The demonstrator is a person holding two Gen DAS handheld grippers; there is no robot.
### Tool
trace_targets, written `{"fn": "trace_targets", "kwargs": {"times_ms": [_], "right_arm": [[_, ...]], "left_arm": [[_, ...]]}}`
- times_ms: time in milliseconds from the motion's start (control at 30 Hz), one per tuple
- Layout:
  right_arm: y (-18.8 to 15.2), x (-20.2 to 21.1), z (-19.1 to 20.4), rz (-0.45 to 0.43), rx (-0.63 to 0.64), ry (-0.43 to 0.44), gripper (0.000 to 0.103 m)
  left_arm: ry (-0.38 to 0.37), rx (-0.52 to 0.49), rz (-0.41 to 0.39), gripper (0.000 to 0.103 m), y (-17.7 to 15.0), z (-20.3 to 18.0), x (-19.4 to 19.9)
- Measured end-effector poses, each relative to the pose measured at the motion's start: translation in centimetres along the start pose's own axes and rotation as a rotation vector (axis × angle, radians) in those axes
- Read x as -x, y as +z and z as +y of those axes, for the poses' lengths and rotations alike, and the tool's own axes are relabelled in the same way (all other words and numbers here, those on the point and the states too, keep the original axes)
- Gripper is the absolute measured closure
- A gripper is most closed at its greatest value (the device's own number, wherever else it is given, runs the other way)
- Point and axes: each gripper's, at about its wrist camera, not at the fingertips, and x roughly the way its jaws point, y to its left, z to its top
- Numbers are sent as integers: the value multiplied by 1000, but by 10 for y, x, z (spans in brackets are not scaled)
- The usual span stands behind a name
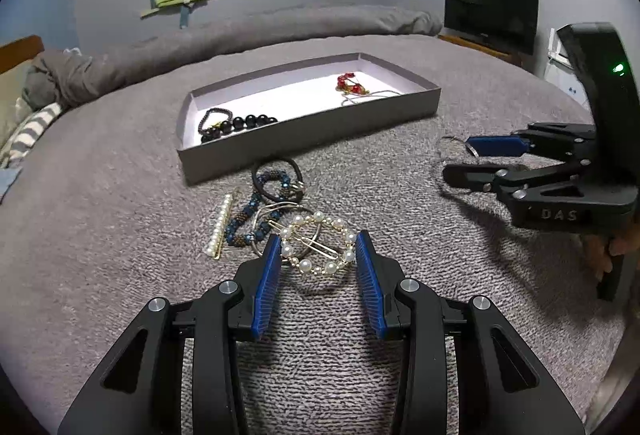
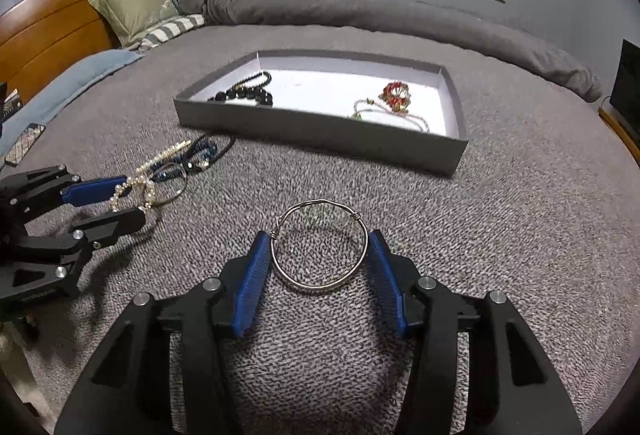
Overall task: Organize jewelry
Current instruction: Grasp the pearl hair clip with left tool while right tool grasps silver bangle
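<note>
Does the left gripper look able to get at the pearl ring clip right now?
Probably yes: the left gripper is open with the pearl ring clip between its fingers, nothing over it, though a thin bangle lies partly beneath.

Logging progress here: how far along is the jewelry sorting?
Done: black beads and a red piece lie in the tray. In hand: left gripper brackets the pearl clip, right gripper the bangle. Left: the pile on the bed.

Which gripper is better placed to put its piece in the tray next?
Right. Its gripper already spans the wire bangle, apart from other jewelry, facing the tray. The left gripper straddles a pearl clip overlapping a pile.
</note>
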Motion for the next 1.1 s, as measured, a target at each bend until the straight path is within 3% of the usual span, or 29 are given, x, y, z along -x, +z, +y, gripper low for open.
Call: {"fn": "trace_targets", "kwargs": {"times_ms": [300,1100], "right_arm": [[17,7,-7,-36,-37,-6,52],[75,-8,-34,-92,-75,-24,52]], "left_arm": [[62,-7,-22,63,25,3,1],[103,-26,-53,63,81,28,-24]]}}
